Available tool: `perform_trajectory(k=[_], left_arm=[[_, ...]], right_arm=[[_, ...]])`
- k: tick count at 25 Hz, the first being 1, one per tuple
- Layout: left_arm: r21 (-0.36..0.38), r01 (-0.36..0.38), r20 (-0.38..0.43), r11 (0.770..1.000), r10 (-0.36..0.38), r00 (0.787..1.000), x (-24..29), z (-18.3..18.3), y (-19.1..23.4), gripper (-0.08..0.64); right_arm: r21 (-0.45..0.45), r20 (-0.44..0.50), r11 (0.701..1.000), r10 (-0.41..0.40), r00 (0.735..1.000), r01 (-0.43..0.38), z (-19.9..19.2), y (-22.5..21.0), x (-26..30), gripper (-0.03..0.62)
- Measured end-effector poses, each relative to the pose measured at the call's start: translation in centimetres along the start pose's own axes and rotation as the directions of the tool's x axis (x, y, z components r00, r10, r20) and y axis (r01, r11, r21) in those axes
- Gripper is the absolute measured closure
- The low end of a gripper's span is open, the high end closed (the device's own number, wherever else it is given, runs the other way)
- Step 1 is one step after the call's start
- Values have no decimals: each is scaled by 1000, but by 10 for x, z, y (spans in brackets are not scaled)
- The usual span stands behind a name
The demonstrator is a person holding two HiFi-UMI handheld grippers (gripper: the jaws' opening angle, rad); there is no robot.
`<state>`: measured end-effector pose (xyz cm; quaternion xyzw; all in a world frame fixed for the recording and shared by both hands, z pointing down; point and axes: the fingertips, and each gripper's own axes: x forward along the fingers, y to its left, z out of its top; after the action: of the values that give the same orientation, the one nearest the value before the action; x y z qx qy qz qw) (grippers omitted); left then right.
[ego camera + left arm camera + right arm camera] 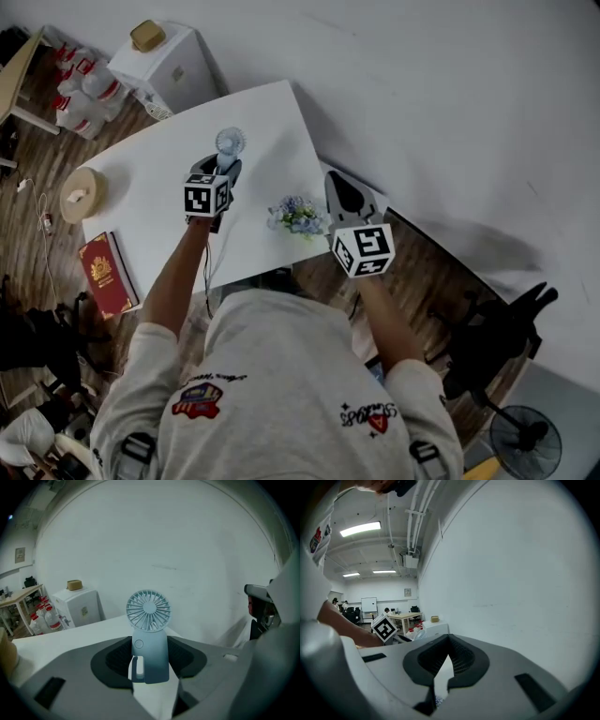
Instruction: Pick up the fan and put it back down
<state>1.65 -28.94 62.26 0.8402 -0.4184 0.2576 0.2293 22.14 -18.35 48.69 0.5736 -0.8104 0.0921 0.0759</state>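
Left tool gripping fan, flowers nearby

Matt plastic fan, smooth white table, wooden floor

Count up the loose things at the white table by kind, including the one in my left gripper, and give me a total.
fan: 1
bunch of flowers: 1
red book: 1
round tan object: 1
Total: 4
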Motion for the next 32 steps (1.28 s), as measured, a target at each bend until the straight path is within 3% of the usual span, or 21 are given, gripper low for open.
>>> perform_trajectory(k=[6, 11, 17, 25, 32], left_arm=[[-34, -63, 122, 997, 67, 990, -69, 23, 31, 345], [-71, -121, 209, 990, 133, 969, -128, 33, 58, 345], [-117, -200, 282, 973, 226, 932, -190, 33, 93, 345], [-178, -310, 354, 934, 355, 865, -265, 15, 139, 345], [-216, -351, 390, 911, 410, 824, -298, 1, 154, 345]], right_arm=[[-20, 38, 995, 97, 995, -96, 29, 39, 35, 591], [-47, 59, 984, 172, 983, -170, 52, 80, 61, 594], [-75, 84, 963, 263, 961, -257, 70, 136, 86, 601], [-111, 104, 931, 358, 928, -347, 85, 201, 116, 601], [-125, 100, 909, 409, 907, -396, 86, 235, 128, 601]])
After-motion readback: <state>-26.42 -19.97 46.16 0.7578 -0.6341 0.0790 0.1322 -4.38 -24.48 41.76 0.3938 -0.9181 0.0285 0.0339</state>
